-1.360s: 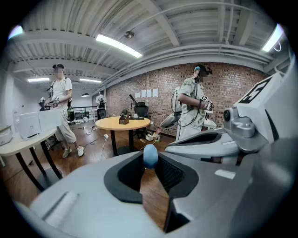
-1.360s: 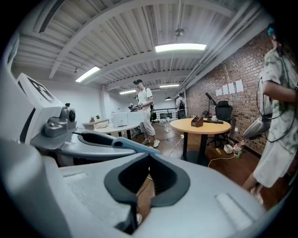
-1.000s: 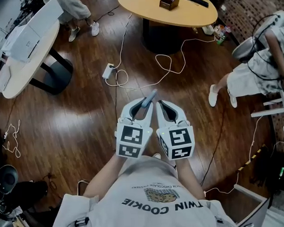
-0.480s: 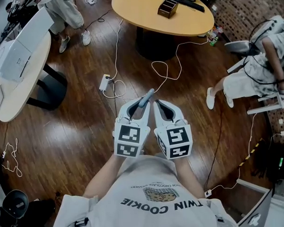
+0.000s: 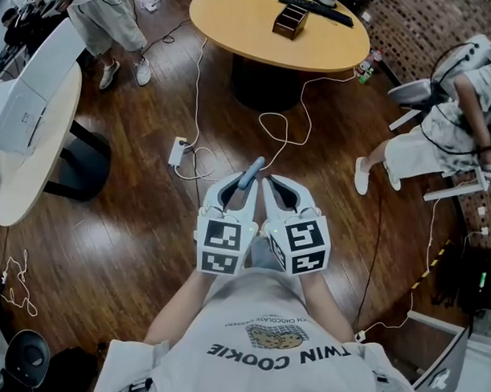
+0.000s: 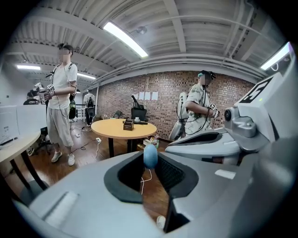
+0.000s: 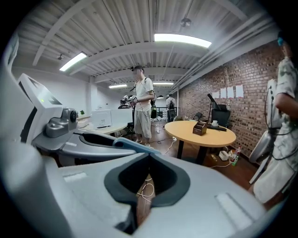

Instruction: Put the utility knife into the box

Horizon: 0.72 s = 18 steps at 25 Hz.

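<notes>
Both grippers are held side by side in front of my chest, above the wooden floor. My left gripper is shut on the blue-grey utility knife, whose rounded end sticks out past the jaw tips. The knife's blue handle also shows in the right gripper view, at the left. My right gripper is shut with nothing in it. The small brown box stands on the round yellow table, well ahead of both grippers.
A black flat object lies beside the box. Cables and a power strip trail over the floor between me and the table. A white table stands at the left, a seated person at the right, a standing person at the far left.
The round table and the floor cables have slid nearer in the head view. Both grippers keep their pose, the left still shut on the knife.
</notes>
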### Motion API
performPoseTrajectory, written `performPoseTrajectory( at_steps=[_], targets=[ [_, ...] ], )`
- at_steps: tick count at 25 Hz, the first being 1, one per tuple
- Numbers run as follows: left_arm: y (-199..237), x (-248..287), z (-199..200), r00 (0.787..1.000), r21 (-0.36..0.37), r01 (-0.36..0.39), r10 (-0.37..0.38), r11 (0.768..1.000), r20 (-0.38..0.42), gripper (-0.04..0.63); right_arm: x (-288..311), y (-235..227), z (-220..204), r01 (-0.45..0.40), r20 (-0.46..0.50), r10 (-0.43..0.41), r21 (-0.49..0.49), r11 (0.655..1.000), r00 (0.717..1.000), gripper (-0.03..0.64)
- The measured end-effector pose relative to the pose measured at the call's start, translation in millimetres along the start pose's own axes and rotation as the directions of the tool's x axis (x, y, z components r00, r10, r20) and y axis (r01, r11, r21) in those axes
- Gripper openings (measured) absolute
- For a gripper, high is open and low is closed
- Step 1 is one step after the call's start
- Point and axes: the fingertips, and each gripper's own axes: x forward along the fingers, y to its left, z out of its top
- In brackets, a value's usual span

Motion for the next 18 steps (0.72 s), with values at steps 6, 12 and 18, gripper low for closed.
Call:
performPoseTrajectory(
  at_steps=[6, 12, 18],
  targets=[
    [14, 37, 12, 1.0, 0.016, -0.01, 0.01, 1.0, -0.008, 0.074, 30, -29, 10, -0.011, 0.015, 0.011, 0.009, 1.0, 1.0, 0.002],
    [21, 92, 34, 0.999, 0.042, -0.027, 0.028, 0.999, -0.025, 0.075, 65, -78, 27, -0.035, 0.035, 0.034, 0.019, 0.999, 0.999, 0.002],
    [22, 155, 63, 0.998, 0.053, -0.051, 0.053, 0.997, -0.039, 0.074, 95, -139, 47, -0.062, 0.046, 0.061, 0.015, 0.998, 0.997, 0.002]
  ],
)
